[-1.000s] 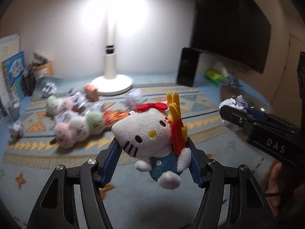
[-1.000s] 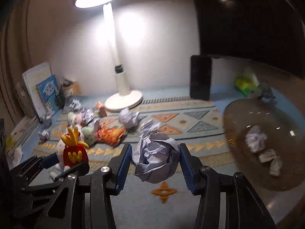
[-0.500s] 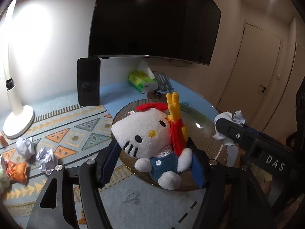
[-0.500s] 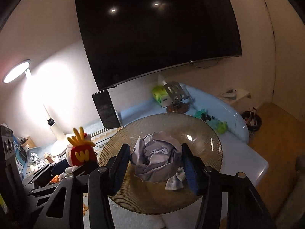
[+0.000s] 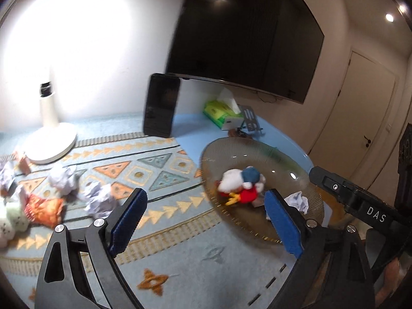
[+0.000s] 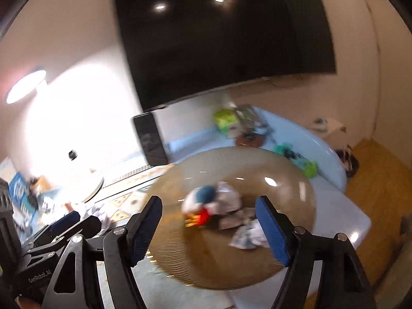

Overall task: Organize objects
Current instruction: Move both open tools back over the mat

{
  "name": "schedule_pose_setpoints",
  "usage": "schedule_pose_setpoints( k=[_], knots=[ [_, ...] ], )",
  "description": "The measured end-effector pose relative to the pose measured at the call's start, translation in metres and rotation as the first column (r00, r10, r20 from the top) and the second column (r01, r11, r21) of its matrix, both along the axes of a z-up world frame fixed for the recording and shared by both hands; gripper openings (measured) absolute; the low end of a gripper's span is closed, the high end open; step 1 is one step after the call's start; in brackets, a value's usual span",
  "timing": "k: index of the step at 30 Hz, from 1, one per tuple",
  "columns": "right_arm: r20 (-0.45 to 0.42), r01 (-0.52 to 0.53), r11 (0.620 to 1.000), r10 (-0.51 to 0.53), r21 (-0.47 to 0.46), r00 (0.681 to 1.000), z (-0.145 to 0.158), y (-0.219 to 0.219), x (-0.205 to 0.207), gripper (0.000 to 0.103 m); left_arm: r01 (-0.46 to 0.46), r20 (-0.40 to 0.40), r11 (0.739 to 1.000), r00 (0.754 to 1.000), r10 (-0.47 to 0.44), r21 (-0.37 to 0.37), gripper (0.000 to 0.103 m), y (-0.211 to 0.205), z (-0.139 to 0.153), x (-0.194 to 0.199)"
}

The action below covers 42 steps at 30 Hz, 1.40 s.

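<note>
A white cat plush (image 5: 240, 184) with a red and yellow fries toy lies tumbled in the brown glass bowl (image 5: 283, 164). In the right wrist view the same plush (image 6: 203, 203) rests in the bowl (image 6: 288, 206) beside crumpled paper (image 6: 247, 234). My left gripper (image 5: 206, 219) hangs open and empty just left of the bowl. My right gripper (image 6: 208, 225) is open and empty above the bowl's near side. Crumpled paper balls (image 5: 99, 200) and soft toys (image 5: 13, 219) lie on the patterned mat at the left.
A white lamp base (image 5: 51, 141) stands at the back left, with a black speaker (image 5: 161, 105) beside it. A green tissue box (image 5: 221, 113) and a metal stand sit behind the bowl. A large dark screen (image 5: 244, 38) hangs on the wall. The table edge runs right of the bowl.
Both grippers opened. The cat plush dropped from my left gripper into the bowl, and the paper ball dropped from my right gripper into it. The left view swung back left.
</note>
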State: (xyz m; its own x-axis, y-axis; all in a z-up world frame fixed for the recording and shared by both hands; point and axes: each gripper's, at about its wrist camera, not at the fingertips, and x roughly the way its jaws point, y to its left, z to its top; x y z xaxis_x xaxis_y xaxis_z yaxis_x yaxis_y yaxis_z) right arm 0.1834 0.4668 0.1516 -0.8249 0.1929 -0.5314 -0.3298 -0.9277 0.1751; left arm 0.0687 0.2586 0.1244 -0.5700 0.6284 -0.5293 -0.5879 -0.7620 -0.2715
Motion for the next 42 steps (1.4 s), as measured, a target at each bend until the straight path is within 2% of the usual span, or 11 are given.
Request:
schedule_pose_setpoints(
  k=[4, 6, 10, 12, 14, 16, 19, 21, 25, 32, 42],
  knots=[
    [-0.008, -0.149, 0.989, 0.149, 0.001, 0.989, 0.003, -0.054, -0.014, 0.074, -0.134, -0.024, 0.99, 0.991, 0.133, -0.048, 0.092, -0.057, -0.008, 0.012],
    [0.007, -0.239, 0.971, 0.239, 0.01, 0.971, -0.005, -0.089, -0.027, 0.078, -0.249, -0.054, 0.964, 0.968, 0.245, -0.095, 0.092, -0.092, -0.019, 0.019],
    [0.059, -0.429, 0.903, 0.428, 0.016, 0.902, -0.036, -0.169, -0.06, 0.079, -0.426, -0.023, 0.895, 0.904, 0.427, -0.132, 0.092, -0.167, -0.047, 0.012],
    [0.073, -0.489, 0.872, 0.488, -0.005, 0.87, -0.052, -0.203, -0.072, 0.079, -0.517, -0.008, 0.838, 0.851, 0.524, -0.175, 0.092, -0.206, -0.057, 0.007],
    [0.086, -0.532, 0.847, 0.531, -0.01, 0.843, -0.066, -0.233, -0.081, 0.079, -0.594, 0.0, 0.779, 0.795, 0.606, -0.2, 0.092, -0.244, -0.067, 0.004],
    [0.11, -0.565, 0.825, 0.562, -0.007, 0.82, -0.078, -0.261, -0.086, 0.079, -0.644, 0.021, 0.74, 0.751, 0.66, -0.195, 0.092, -0.28, -0.074, 0.003],
    [0.151, -0.597, 0.802, 0.59, -0.002, 0.793, -0.095, -0.292, -0.098, 0.079, -0.687, 0.032, 0.693, 0.705, 0.708, -0.219, 0.092, -0.309, -0.085, -0.005],
    [0.176, -0.605, 0.796, 0.595, 0.001, 0.784, -0.104, -0.305, -0.105, 0.079, -0.692, 0.025, 0.679, 0.696, 0.718, -0.246, 0.092, -0.314, -0.092, -0.009],
    [0.215, -0.609, 0.793, 0.593, 0.014, 0.776, -0.114, -0.313, -0.113, 0.079, -0.684, 0.027, 0.686, 0.703, 0.711, -0.247, 0.092, -0.315, -0.094, -0.012],
    [0.231, -0.593, 0.803, 0.587, -0.049, 0.776, -0.121, -0.304, -0.122, 0.084, -0.671, 0.006, 0.655, 0.697, 0.717, -0.348, 0.092, -0.302, -0.101, -0.02],
    [0.265, -0.584, 0.809, 0.579, -0.067, 0.771, -0.126, -0.304, -0.128, 0.088, -0.661, -0.001, 0.66, 0.706, 0.708, -0.357, 0.092, -0.299, -0.101, -0.019]
  ],
)
